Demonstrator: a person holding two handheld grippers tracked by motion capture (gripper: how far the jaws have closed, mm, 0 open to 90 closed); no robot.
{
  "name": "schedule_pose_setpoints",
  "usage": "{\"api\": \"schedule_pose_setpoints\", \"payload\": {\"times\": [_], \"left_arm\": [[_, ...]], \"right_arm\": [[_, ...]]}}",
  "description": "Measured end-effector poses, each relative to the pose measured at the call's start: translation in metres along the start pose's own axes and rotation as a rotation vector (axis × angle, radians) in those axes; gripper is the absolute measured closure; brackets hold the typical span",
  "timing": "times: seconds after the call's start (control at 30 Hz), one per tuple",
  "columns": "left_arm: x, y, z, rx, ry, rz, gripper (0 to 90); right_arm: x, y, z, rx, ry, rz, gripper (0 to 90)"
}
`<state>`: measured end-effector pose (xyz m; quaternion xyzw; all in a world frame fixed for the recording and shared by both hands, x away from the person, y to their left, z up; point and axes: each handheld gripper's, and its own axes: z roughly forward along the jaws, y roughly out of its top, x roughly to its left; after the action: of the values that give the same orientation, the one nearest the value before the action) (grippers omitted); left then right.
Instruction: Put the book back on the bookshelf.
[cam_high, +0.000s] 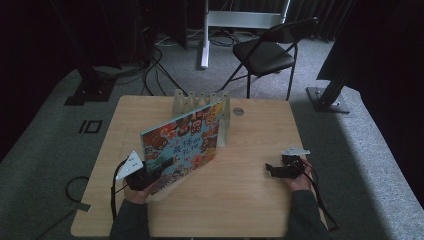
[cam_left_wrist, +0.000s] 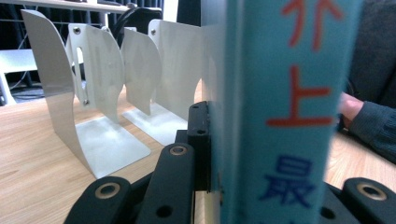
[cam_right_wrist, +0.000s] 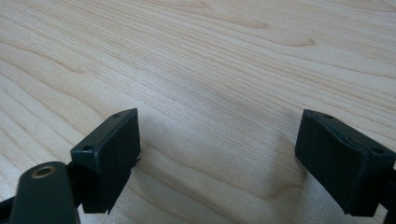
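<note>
Left fingers (cam_left_wrist: 205, 154) clamp book (cam_high: 182, 145), standing tilted before rack (cam_high: 200, 102) near desk's (cam_high: 240, 200) far edge; right fingers (cam_right_wrist: 121, 140) released. Next: slot it in.

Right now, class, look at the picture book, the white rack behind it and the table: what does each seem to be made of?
Picture book: likely glossy printed card and paper, judging by its bright cover and thin, stiff spine.
White rack: probably thin painted sheet metal, with bent feet, screw heads and a soft sheen.
Table: wood or wood-look laminate, pale with a visible grain; which one is unclear.
</note>
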<state>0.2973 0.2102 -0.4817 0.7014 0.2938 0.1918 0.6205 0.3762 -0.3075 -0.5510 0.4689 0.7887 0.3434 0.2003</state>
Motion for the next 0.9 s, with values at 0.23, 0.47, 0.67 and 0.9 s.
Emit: {"api": "schedule_pose_setpoints", "payload": {"times": [0.23,0.47,0.67,0.9], "left_arm": [[-0.001,0.001,-0.002,0.000,0.025,-0.001,81.0],[0.000,0.000,-0.006,-0.005,0.034,-0.008,80.9],[0.001,0.001,-0.009,-0.007,0.055,-0.008,80.9],[0.002,0.002,-0.013,-0.006,0.068,-0.007,80.9]], "right_arm": [[0.000,0.000,0.000,0.000,0.000,0.000,13.9],[0.000,0.000,0.000,0.000,0.000,0.000,13.9],[0.000,0.000,0.000,0.000,0.000,0.000,13.9],[0.000,0.000,0.000,0.000,0.000,0.000,13.9]]}}
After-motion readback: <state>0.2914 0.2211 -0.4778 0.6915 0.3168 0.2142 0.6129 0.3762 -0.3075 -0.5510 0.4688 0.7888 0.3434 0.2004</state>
